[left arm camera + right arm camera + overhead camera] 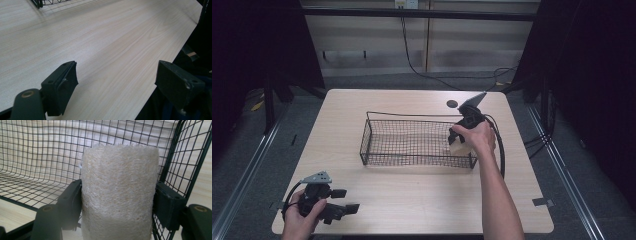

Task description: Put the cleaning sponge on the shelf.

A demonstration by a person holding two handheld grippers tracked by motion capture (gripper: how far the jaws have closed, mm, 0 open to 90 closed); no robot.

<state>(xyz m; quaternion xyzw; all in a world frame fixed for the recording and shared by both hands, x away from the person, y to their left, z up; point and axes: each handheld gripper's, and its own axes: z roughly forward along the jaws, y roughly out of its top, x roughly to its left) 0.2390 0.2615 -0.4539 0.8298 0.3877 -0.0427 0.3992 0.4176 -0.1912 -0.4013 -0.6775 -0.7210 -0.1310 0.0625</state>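
While a person's right hand (478,136) reaches over the near right corner of a black wire basket (377,131) set in the middle of a pale wood-grain table (412,195), the right gripper (457,139) it holds has its two black jaws closed against the sides of a cream, coarse-fibred loofah block (120,195), which stands upright between them just inside the basket's mesh wall. Seen from the right gripper view, the block's rough woven texture fills the gap from one jaw to the other, with the basket's grid curving away behind it and the table showing through the wires. At the table's near left corner the person's left hand (301,220) holds the left gripper (347,201) low over the wood, well apart from the basket; its jaws stand wide apart with nothing between them (the left gripper view shows bare table between the two pads, and a corner of the basket at the top edge). A grey three-cornered plate (317,177) sits on top of the left gripper, and black cable (501,145) loops from the right one past the wrist. No brand, label or legible writing can be made out on the block, the basket or the grippers. A small dark round spot (452,104) marks the tabletop beyond the basket.
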